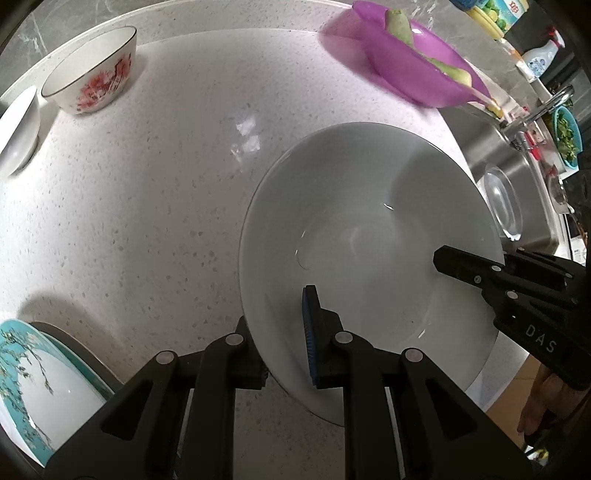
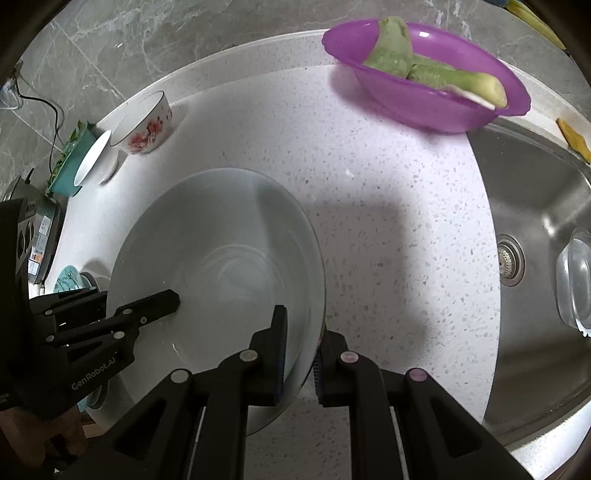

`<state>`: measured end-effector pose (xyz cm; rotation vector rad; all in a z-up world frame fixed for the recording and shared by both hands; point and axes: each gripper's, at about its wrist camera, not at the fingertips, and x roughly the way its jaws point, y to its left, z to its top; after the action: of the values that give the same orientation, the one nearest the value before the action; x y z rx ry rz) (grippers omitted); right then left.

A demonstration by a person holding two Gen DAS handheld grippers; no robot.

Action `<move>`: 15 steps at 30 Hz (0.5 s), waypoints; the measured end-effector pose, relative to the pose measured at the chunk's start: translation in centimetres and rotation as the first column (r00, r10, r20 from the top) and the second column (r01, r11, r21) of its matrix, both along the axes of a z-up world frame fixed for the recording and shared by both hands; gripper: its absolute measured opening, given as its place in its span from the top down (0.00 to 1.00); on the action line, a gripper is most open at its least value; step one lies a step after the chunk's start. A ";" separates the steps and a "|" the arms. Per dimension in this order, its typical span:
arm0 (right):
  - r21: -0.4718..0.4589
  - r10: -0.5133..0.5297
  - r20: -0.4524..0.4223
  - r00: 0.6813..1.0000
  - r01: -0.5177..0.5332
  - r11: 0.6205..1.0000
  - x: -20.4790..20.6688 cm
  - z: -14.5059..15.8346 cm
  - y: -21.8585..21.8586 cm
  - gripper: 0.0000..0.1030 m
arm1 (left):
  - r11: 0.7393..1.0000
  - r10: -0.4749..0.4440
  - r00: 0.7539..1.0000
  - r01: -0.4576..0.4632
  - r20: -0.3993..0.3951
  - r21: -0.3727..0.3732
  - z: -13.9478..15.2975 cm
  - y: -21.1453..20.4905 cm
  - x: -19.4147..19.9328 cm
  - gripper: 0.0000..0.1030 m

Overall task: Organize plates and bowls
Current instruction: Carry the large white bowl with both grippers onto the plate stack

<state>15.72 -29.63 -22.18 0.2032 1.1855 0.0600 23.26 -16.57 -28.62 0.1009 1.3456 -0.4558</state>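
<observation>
Left wrist view: the left gripper [image 1: 286,343] is clamped on the near left rim of a large white bowl [image 1: 369,236], one finger inside the bowl and one outside, jaws narrow. The bowl sits over the speckled white tabletop [image 1: 147,206], right of centre; whether its base touches the surface cannot be told. The right gripper [image 1: 465,269] enters from the right, one finger reaching over the bowl's right rim into the interior. At far left stand a floral bowl [image 1: 92,70] and, just beside it, a plain white bowl [image 1: 18,129]. A teal-rimmed plate [image 1: 40,384] lies at near left. A purple bowl [image 1: 410,62] holding green vegetable pieces [image 1: 400,26] sits at far right, next to the sink [image 1: 517,177].

Right wrist view: the right gripper [image 2: 299,354] is closed narrowly on the bowl's near right rim, one finger on each side of the wall. The left gripper [image 2: 155,306] comes in from the left, one finger inside the bowl. The sink occupies the right side, and a clear glass dish [image 2: 576,280] rests in it.
</observation>
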 end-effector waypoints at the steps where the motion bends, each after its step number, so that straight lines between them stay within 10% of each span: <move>1: 0.002 0.002 -0.001 1.000 -0.002 1.000 0.0 -0.2 0.0 0.86 | 1.000 0.002 1.000 -0.002 0.001 0.002 -0.3 0.3 0.2 0.87; 12: 0.006 0.014 0.009 1.000 -0.014 1.000 -0.4 -1.2 0.2 0.84 | 0.999 0.046 0.999 -0.046 0.015 0.008 -0.7 -0.4 0.3 0.83; 15: 0.005 0.001 0.032 0.999 -0.001 1.000 -0.6 -0.8 -0.1 0.70 | 0.998 0.064 0.997 -0.064 0.034 -0.016 0.5 0.2 0.2 0.46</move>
<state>15.08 -29.74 -22.96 0.2048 1.1540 0.0670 23.46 -16.37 -28.15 0.0530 1.3071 -0.4084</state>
